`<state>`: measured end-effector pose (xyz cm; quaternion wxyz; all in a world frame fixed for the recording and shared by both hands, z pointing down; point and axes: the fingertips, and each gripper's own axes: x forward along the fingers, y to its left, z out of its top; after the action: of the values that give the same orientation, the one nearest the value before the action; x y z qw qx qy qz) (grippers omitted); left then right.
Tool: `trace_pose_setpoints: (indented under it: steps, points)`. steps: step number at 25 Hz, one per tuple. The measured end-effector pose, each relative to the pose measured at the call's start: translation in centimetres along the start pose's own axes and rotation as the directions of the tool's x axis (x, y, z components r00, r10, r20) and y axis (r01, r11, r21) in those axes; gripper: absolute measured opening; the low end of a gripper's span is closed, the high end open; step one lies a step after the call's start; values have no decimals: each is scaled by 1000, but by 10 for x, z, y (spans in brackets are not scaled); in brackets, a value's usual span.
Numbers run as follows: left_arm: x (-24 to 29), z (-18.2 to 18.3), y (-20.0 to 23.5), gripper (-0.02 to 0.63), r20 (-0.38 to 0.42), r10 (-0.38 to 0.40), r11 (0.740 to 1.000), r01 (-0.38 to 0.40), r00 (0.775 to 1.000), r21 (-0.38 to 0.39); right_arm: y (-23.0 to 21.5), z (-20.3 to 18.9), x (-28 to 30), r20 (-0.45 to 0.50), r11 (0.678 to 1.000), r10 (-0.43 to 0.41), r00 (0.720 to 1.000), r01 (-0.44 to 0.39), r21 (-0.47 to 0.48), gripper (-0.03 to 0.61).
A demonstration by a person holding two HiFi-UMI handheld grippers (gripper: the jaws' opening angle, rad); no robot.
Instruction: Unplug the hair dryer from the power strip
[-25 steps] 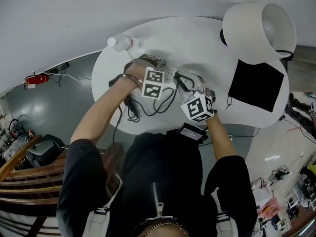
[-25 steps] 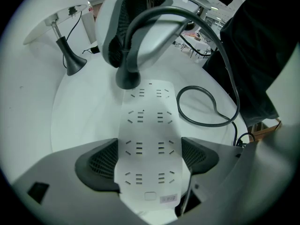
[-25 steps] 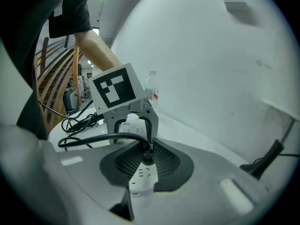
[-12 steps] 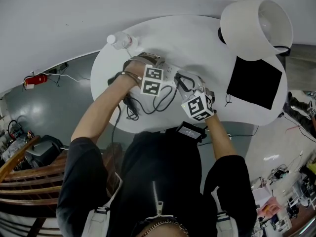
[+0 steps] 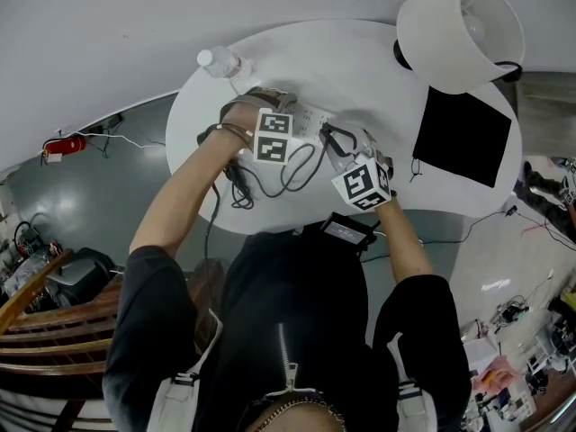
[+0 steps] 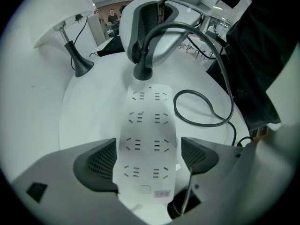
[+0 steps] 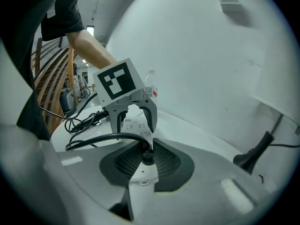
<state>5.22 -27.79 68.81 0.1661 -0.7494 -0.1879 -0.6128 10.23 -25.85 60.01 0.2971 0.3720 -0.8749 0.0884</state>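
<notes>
A white power strip (image 6: pixel 145 139) lies on the round white table (image 5: pixel 360 70). My left gripper (image 6: pixel 148 146) points steeply down and is shut across the strip's near end, one pad on each long side. My right gripper (image 7: pixel 147 156) is shut on a black plug (image 6: pixel 142 71) that sits in the strip's far end. In the head view the left gripper (image 5: pixel 279 129) and right gripper (image 5: pixel 340 147) stand close together over the strip (image 5: pixel 310 122). The plug's black cable (image 6: pixel 206 121) loops off over the table. The hair dryer itself is hidden.
A big white lamp (image 5: pixel 459 34) stands at the table's far right, with a black mat (image 5: pixel 463 138) beside it. A clear water bottle (image 5: pixel 220 61) stands at the far left edge. Coiled black cable (image 5: pixel 243 187) lies under the left arm, near the table's front edge.
Both grippers keep their holds on the strip and the plug; only the head view has shifted slightly.
</notes>
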Motion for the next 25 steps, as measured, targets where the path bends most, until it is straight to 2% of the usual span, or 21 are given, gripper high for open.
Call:
trace_pose_setpoints:
  steps: [6, 11, 19, 21, 23, 25]
  points:
    - [-20, -4, 4, 419, 8, 82, 996, -82, 997, -28, 2, 7, -5, -7, 999, -29, 1000, 29, -27, 60]
    - [-40, 0, -1, 417, 58, 130, 988, -124, 990, -93, 5, 10, -14, -8, 998, -49, 999, 49, -30, 60]
    - [-71, 5, -13, 411, 100, 213, 969, -197, 972, -150, 11, 23, -32, 5, 995, -97, 995, 97, -33, 60]
    - [-78, 7, -19, 348, 110, 232, 963, -213, 966, -164, 14, 28, -39, 13, 993, -108, 994, 109, -38, 60]
    - [-86, 9, -24, 198, 123, 264, 953, -240, 957, -184, 16, 33, -46, 24, 991, -128, 992, 128, -35, 61]
    - [-95, 11, -29, 107, 140, 300, 939, -267, 944, -216, 19, 38, -53, 36, 988, -150, 988, 150, -22, 61]
